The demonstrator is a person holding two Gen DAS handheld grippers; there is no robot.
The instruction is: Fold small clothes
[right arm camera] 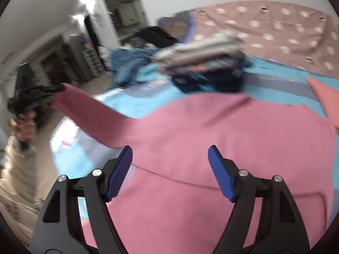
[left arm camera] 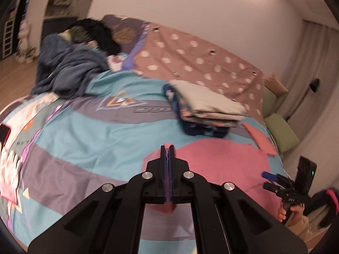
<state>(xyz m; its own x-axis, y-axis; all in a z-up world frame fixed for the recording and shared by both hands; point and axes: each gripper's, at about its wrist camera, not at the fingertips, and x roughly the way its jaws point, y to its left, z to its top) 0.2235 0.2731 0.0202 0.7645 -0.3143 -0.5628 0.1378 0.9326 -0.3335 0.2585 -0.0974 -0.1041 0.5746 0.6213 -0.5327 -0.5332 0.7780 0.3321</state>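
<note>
On the bed, folded stack was done; pink top lay unfolded, sleeve pinched in left gripper, right gripper spread empty. Unfolded pile remained.

A bed in a patchwork cover is carrying a pink garment, 1 folded stack of clothes, a crumpled blue heap, and a polka-dot sheet spreading behind.
</note>
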